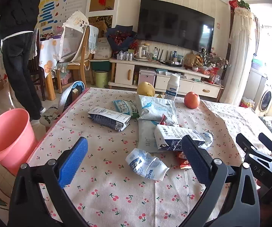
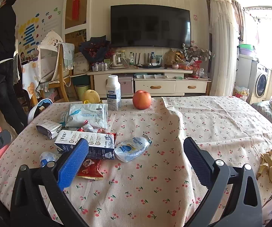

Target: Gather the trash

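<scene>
Both grippers spread wide, holding nothing — I hover over trash.
Left gripper (image 1: 134, 157) nears crushed bottle (image 1: 147, 163); right gripper (image 2: 136, 156) — flattened pouch (image 2: 132, 148).

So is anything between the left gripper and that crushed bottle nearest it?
Nothing visible. The left gripper is open, and only bare tablecloth lies before the crushed bottle.
</scene>
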The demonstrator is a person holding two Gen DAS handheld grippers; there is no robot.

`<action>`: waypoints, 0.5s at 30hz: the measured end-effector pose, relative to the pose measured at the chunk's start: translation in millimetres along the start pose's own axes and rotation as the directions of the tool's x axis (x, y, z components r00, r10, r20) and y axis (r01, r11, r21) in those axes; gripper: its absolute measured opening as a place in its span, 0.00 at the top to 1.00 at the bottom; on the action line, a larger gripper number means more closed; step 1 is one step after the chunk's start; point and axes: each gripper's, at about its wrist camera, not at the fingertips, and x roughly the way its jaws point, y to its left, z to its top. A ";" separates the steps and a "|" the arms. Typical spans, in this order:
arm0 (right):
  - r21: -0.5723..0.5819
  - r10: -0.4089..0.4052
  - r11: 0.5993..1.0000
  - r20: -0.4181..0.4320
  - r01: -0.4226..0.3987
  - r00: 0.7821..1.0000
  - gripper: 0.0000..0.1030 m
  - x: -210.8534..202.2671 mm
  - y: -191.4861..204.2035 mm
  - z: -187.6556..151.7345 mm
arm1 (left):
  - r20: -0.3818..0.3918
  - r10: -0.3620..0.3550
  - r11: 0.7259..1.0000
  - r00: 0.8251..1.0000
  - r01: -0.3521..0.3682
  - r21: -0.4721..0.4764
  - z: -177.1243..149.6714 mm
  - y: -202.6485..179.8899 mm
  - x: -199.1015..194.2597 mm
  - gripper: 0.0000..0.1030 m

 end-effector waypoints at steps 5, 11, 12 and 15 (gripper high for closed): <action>0.001 0.000 1.000 0.019 0.000 1.000 0.04 -12.9 4.3 -1.1 | 0.012 -0.007 1.000 1.000 0.007 -0.006 -0.4 6.4 -15.7 0.03; -0.018 -0.007 1.000 0.042 0.008 0.999 0.03 -24.2 13.2 -2.0 | 0.036 -0.006 0.999 0.999 0.007 -0.035 1.7 17.2 -32.8 0.03; -0.024 -0.011 1.000 0.045 0.012 0.999 0.03 -26.1 14.8 -2.1 | 0.037 -0.005 0.999 0.999 0.006 -0.040 1.9 19.3 -35.1 0.03; -0.034 -0.020 0.999 0.054 0.022 0.998 0.04 -30.4 19.2 -2.9 | 0.040 -0.006 0.999 0.999 0.008 -0.053 1.9 24.9 -40.3 0.03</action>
